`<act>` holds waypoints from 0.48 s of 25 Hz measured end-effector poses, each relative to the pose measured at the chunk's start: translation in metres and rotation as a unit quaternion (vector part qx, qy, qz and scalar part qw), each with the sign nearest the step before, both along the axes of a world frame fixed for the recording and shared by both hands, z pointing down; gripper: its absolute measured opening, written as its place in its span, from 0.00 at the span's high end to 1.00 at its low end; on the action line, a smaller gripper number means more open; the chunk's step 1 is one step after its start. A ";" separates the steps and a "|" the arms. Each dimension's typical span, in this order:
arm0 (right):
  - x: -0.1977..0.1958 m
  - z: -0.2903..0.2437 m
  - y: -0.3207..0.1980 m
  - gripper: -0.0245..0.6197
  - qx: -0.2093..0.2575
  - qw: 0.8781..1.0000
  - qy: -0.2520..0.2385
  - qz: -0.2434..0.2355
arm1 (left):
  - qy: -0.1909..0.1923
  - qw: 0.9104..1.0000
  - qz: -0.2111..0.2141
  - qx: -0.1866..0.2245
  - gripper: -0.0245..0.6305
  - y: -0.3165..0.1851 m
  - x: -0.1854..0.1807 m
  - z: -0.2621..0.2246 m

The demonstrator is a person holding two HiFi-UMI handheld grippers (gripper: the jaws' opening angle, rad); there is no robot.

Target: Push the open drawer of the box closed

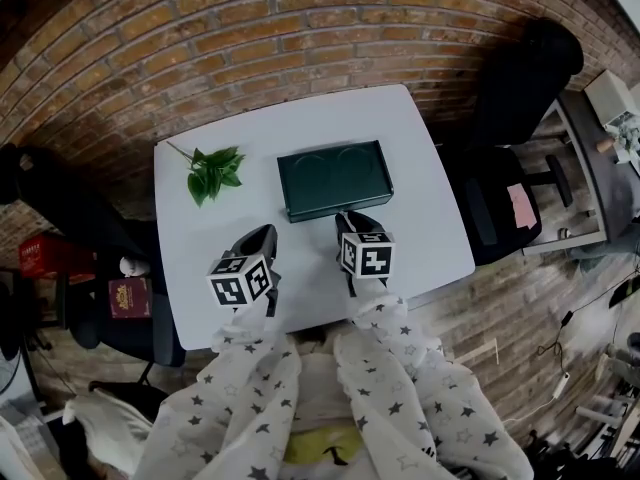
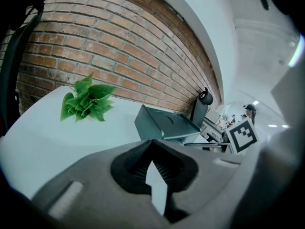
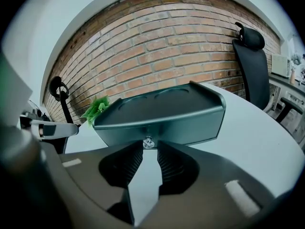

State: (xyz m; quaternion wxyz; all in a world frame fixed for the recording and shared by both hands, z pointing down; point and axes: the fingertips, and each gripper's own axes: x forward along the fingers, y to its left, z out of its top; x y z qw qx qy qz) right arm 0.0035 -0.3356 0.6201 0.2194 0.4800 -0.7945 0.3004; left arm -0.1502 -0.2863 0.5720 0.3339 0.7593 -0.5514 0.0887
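A dark green box [image 1: 335, 180] lies in the middle of the white table [image 1: 420, 158]. In the right gripper view its front face [image 3: 162, 128] fills the middle, with a small metal knob [image 3: 149, 142] low at the centre and no gap showing around the front. My right gripper [image 1: 345, 218] is at that front face, open, and the knob sits between its fingertips [image 3: 150, 145]. My left gripper [image 1: 268, 231] rests to the left of the box, apart from it, its jaws [image 2: 152, 144] shut and empty. From there the box [image 2: 164, 123] shows ahead to the right.
A sprig of green leaves [image 1: 213, 173] lies on the table left of the box. A black office chair [image 1: 520, 78] stands off the table's right side, with a desk [image 1: 590, 158] beyond it. Another dark chair [image 1: 60, 208] is at the left. A brick wall runs behind.
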 end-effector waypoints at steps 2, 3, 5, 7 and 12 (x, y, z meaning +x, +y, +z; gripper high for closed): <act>0.002 -0.004 0.003 0.80 0.006 1.000 0.001 -0.003 | -0.002 1.000 0.002 0.004 0.96 0.002 -0.001 -0.003; 0.003 -0.008 0.004 0.80 0.010 1.000 0.000 -0.005 | -0.002 1.000 0.002 0.005 0.96 0.003 -0.002 -0.004; 0.005 -0.018 0.006 0.81 0.022 1.000 -0.004 -0.010 | 0.002 1.000 0.002 0.010 0.96 0.003 -0.002 -0.009; 0.006 -0.030 0.007 0.83 0.038 0.999 -0.007 -0.018 | 0.003 1.000 0.005 0.020 0.96 0.003 0.001 -0.017; 0.011 -0.062 0.006 0.93 0.083 0.996 -0.010 -0.034 | -0.008 0.998 0.027 0.062 0.96 0.002 0.008 -0.044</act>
